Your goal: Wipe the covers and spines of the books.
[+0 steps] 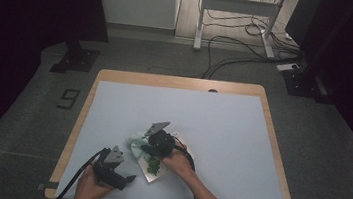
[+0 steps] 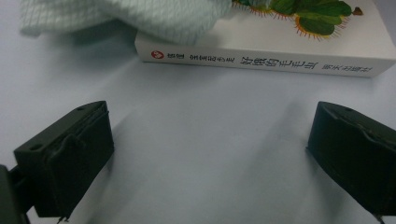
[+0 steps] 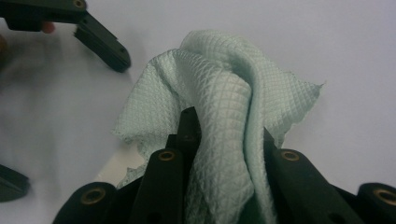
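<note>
The pale green cloth is pinched in the right gripper over the book, apparently for wiping. It should be dragged flat, pressed lightly. The left gripper waits released beside the book.

A pale blue-grey tabletop with a light wooden rim stands on grey carpet. Beyond it, black cables trail beneath a white metal frame; dark curtains flank the dim room.

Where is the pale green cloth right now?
The cloth is pinched in the right gripper, draped over the book's end near the table's front-centre.
</note>
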The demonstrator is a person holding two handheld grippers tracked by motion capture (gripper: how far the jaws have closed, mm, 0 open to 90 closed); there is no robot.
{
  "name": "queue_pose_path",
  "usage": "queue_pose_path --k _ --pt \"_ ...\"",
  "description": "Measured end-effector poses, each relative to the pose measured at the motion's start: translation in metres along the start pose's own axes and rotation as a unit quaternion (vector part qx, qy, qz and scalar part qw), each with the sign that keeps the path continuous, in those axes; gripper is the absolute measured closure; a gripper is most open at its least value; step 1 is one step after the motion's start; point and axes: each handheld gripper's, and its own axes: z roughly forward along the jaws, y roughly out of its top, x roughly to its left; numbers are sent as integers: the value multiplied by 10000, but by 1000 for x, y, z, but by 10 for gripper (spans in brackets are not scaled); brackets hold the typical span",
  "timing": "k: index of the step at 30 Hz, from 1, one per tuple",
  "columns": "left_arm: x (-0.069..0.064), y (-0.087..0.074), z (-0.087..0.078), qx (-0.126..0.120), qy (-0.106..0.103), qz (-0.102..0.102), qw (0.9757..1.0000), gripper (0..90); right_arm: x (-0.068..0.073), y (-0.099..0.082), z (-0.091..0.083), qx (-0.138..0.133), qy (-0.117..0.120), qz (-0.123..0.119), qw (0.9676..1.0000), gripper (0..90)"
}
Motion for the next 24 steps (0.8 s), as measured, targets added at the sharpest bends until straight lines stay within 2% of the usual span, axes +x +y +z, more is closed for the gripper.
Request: queue_pose_path --k 9,24 --pt "0 0 0 9 9 8 10000 0 13 7 6 48 90 -155 9998 725" --pt "0 0 0 9 12 12 10000 0 28 -5 -5 37 206 -239 9995 725"
